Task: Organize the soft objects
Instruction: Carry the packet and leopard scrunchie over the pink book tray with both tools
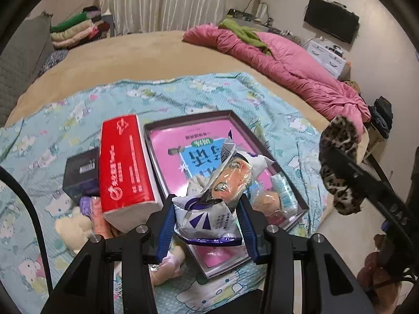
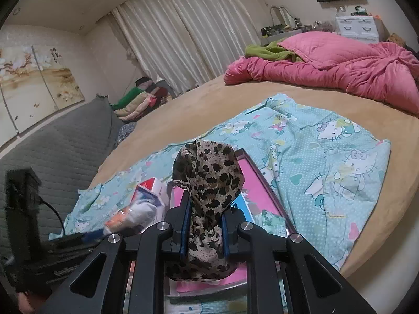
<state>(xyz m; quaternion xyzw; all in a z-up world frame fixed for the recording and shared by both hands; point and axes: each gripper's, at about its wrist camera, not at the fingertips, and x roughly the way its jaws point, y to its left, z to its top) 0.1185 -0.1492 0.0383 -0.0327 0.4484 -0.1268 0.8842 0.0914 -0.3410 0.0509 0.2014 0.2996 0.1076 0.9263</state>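
Observation:
My left gripper (image 1: 207,204) is shut on a packaged bun in a white and purple wrapper (image 1: 209,209), held over the open box (image 1: 264,154) with a pink printed sheet inside. A second wrapped bun (image 1: 267,198) and a small blue packet (image 1: 284,193) lie in the box's right corner. My right gripper (image 2: 204,225) is shut on a leopard-print cloth (image 2: 209,180), bunched and sticking up between the fingers above the same box (image 2: 259,180). In the left wrist view that cloth (image 1: 337,167) hangs at the right on the other gripper's dark finger.
A red tissue pack (image 1: 125,167) and a dark small box (image 1: 81,175) lie left of the open box on the blue cartoon-print cloth (image 1: 78,110). A cream plush toy (image 1: 73,227) lies nearby. A pink quilt (image 1: 288,62) lies across the bed's far side. The bed edge drops off at right.

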